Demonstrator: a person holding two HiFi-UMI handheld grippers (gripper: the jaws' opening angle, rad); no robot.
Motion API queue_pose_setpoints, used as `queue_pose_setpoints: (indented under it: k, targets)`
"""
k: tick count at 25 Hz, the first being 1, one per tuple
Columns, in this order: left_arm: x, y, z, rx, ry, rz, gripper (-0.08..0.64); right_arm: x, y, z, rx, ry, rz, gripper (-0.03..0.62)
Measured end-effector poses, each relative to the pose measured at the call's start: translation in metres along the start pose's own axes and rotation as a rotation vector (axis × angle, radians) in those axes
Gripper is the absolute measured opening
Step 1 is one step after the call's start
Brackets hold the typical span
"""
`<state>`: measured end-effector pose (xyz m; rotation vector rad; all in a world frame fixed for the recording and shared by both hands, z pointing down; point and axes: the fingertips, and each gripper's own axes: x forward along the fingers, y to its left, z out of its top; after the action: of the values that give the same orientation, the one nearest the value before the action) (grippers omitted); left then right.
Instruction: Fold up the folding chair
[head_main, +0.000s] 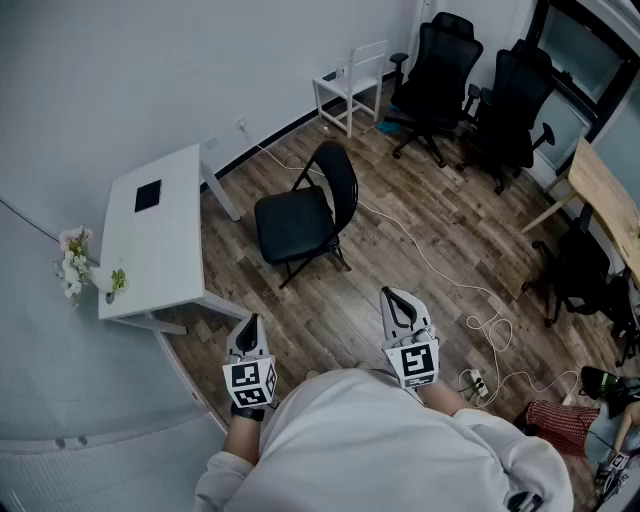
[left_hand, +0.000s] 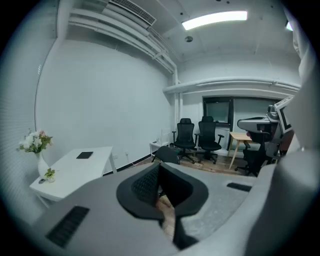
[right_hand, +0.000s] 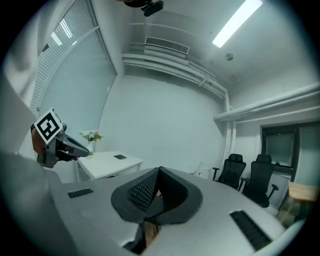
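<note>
The wood floor (head_main: 400, 270) spreads ahead of me, with the white table (head_main: 165, 265) at my left along the wall. The black folding chair (head_main: 305, 215) stands unfolded on the floor just right of that table, well apart from both my tools. My left gripper (head_main: 250, 322) and right gripper (head_main: 393, 296) hang near my chest, jaws pressed together on nothing. Small flowers (head_main: 75, 262) sit at the table's near corner.
</note>
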<state>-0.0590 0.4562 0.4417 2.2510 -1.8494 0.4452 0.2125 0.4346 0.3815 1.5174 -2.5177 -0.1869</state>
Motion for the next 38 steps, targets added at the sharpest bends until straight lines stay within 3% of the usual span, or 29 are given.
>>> queue_pose_setpoints:
  k: [11,17,18,19,20,21,23,33,38]
  targets:
    - [0.001,-0.014,0.002,0.002,0.0,-0.017,0.009,-0.004,-0.01,-0.005,0.009,-0.002,-0.007,0.014]
    - [-0.003,-0.013,0.01,-0.005,-0.03,0.001,0.011,-0.008,-0.025,0.004,0.022,-0.058,-0.038,0.015]
    - [-0.004,-0.012,0.012,-0.013,-0.042,0.0,0.019,-0.008,-0.028,0.005,0.021,-0.064,-0.044,0.017]
    - [-0.005,-0.011,0.014,-0.022,-0.052,-0.003,0.117,-0.008,-0.029,0.005,0.029,-0.067,-0.044,0.022]
    - [-0.006,-0.009,0.015,-0.03,-0.056,-0.003,0.2,-0.007,-0.031,0.005,0.044,-0.068,-0.042,0.145]
    - [-0.006,-0.007,0.015,-0.035,-0.058,0.002,0.232,-0.007,-0.033,0.004,0.062,-0.068,-0.04,0.22]
    - [-0.006,-0.001,0.015,-0.041,-0.055,0.023,0.268,-0.006,-0.037,0.002,0.078,-0.071,-0.044,0.308]
    - [0.007,-0.01,0.009,-0.062,-0.021,0.107,0.291,-0.003,-0.064,-0.025,0.081,-0.049,0.012,0.328]
    - [0.026,-0.024,-0.007,-0.067,0.039,0.107,0.291,0.019,-0.079,-0.038,0.083,-0.035,0.053,0.328]
